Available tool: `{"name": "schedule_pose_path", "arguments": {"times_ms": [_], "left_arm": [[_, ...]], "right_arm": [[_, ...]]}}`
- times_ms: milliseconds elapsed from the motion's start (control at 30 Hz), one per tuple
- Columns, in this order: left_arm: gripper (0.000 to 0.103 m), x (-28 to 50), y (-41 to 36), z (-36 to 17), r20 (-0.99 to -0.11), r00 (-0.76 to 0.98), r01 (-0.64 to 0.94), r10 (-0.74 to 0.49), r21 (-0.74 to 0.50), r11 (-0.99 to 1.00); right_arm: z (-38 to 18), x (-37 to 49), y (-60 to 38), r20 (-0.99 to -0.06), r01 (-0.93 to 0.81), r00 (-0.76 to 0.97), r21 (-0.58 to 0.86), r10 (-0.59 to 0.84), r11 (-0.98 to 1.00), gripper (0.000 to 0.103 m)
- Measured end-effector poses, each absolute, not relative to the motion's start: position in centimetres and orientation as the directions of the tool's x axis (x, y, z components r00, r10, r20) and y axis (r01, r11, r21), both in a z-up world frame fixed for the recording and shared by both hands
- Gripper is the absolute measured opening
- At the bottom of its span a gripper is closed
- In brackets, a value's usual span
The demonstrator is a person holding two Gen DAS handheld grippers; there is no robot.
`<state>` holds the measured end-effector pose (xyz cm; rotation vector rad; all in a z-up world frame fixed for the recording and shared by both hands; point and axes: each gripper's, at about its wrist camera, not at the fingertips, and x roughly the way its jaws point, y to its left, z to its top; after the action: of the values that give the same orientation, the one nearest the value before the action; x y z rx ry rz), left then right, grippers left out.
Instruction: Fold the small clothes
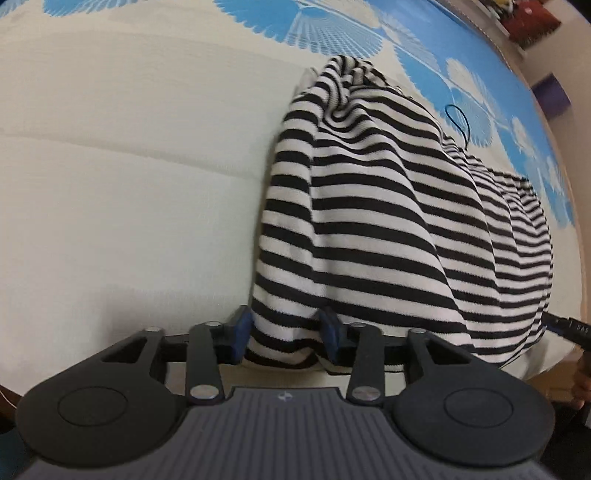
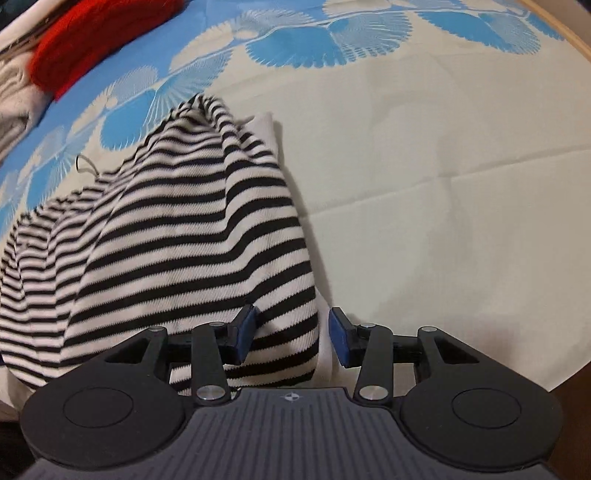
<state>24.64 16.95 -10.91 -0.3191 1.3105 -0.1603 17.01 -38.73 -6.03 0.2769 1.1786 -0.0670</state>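
While the sheet (image 2: 443, 166) spreads cream and blue under everything, my striped top (image 1: 369, 221) lies heaped on it, a red garment (image 2: 96, 33) at its far edge, and my left tongs (image 1: 284, 338) and right tongs (image 2: 291, 334) stand parted around the top's near hem.

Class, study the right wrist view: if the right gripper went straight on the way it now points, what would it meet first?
The striped garment. Its near edge already lies between the open jaws of the right gripper, toward the left side, so contact comes almost at once; beyond it lies the cream bedsheet.
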Motion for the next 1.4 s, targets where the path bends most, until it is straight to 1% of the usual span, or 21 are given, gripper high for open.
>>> {"name": "schedule_pose_path", "arguments": {"times_ms": [33,67,100,133,267,333,400,500,567,600,667,733,767,833,867,1000,1200,1267,1300,1333,1400], "left_arm": [[0.018,24.6,16.9,-10.7,-0.920,0.262,-0.059,-0.291,-0.316,0.947],[0.008,24.5,16.9,-10.5,-0.916,0.272,-0.056,-0.294,-0.320,0.946],[0.001,24.4,17.1,-10.2,-0.910,0.289,-0.053,-0.298,-0.326,0.944],[0.001,24.2,17.4,-9.7,-0.901,0.317,-0.052,-0.296,-0.329,0.943],[0.001,22.8,19.7,-6.9,-0.823,0.492,-0.097,-0.283,-0.375,0.922],[0.001,22.4,20.2,-6.5,-0.824,0.507,-0.107,-0.252,-0.350,0.931],[0.001,22.6,19.8,-7.9,-0.881,0.417,-0.122,-0.223,-0.297,0.947],[0.001,23.0,17.7,-10.7,-0.956,0.246,-0.090,-0.161,-0.188,0.978],[0.002,23.0,16.4,-11.2,-0.968,0.221,-0.044,-0.115,-0.128,0.991],[0.006,23.1,16.1,-11.1,-0.968,0.224,-0.035,-0.114,-0.125,0.992],[0.012,23.3,16.2,-10.5,-0.957,0.262,-0.044,-0.125,-0.141,0.989],[0.031,23.5,16.9,-9.3,-0.932,0.341,-0.085,-0.126,-0.164,0.983],[0.033,23.6,17.4,-8.6,-0.912,0.386,-0.113,-0.138,-0.196,0.974],[0.034,23.9,17.6,-7.6,-0.880,0.440,-0.133,-0.181,-0.263,0.956],[0.034,24.2,17.4,-7.2,-0.864,0.459,-0.122,-0.207,-0.292,0.949],[0.034,25.2,14.9,-5.9,-0.824,0.509,-0.016,-0.250,-0.300,0.954],[0.034,27.5,10.6,-5.2,-0.774,0.565,0.068,-0.285,-0.301,0.951],[0.034,28.6,9.5,-5.4,-0.772,0.566,0.064,-0.289,-0.308,0.949],[0.034,29.3,9.0,-5.7,-0.775,0.562,0.052,-0.290,-0.317,0.947],[0.034,29.7,8.5,-5.9,-0.776,0.558,0.040,-0.293,-0.327,0.944],[0.034,30.8,7.6,-6.4,-0.780,0.545,0.018,-0.307,-0.356,0.934]], "right_arm": [[-6.1,17.0,-38.5,-0.920,0.178,0.381,0.175,0.096,0.969,0.042],[-6.1,16.8,-38.3,-0.919,0.160,0.383,0.172,0.099,0.972,0.038],[-6.0,16.6,-38.2,-0.916,0.148,0.389,0.168,0.099,0.975,0.026],[-5.8,16.5,-38.3,-0.911,0.140,0.399,0.170,0.102,0.975,0.014],[-3.2,15.7,-39.3,-0.830,0.104,0.541,0.226,0.135,0.969,0.009],[-1.6,15.0,-40.0,-0.770,0.104,0.626,0.241,0.124,0.965,0.009],[-2.0,15.0,-40.4,-0.791,0.127,0.605,0.209,0.091,0.970,0.009],[-4.8,15.7,-40.0,-0.891,0.149,0.451,0.131,0.050,0.980,0.009],[-6.2,15.9,-39.3,-0.925,0.137,0.379,0.078,0.020,0.987,0.009],[-6.5,16.1,-38.8,-0.930,0.126,0.368,0.061,0.010,0.990,0.010],[-6.6,16.3,-38.4,-0.930,0.114,0.367,0.035,-0.010,0.993,0.013],[-6.1,16.6,-38.7,-0.920,0.131,0.391,0.031,-0.023,0.991,0.022],[-5.5,16.7,-38.9,-0.902,0.147,0.430,0.023,-0.043,0.989,0.025],[-4.1,16.7,-38.9,-0.862,0.163,0.503,0.029,-0.058,0.986,0.038],[-3.7,16.8,-39.0,-0.843,0.162,0.536,0.049,-0.046,0.986,0.041],[-3.8,18.1,-38.6,-0.827,0.127,0.562,0.079,-0.006,0.989,0.042],[-4.5,20.5,-37.4,-0.818,0.142,0.574,0.060,-0.033,0.988,0.042],[-4.6,20.9,-37.3,-0.815,0.143,0.579,0.065,-0.030,0.988,0.034],[-4.7,21.3,-37.3,-0.815,0.138,0.579,0.074,-0.020,0.988,0.010],[-4.8,21.5,-37.4,-0.817,0.135,0.576,0.085,-0.008,0.987,0.001],[-4.8,22.0,-37.9,-0.805,0.169,0.594,0.105,-0.017,0.980,0.001]]}}
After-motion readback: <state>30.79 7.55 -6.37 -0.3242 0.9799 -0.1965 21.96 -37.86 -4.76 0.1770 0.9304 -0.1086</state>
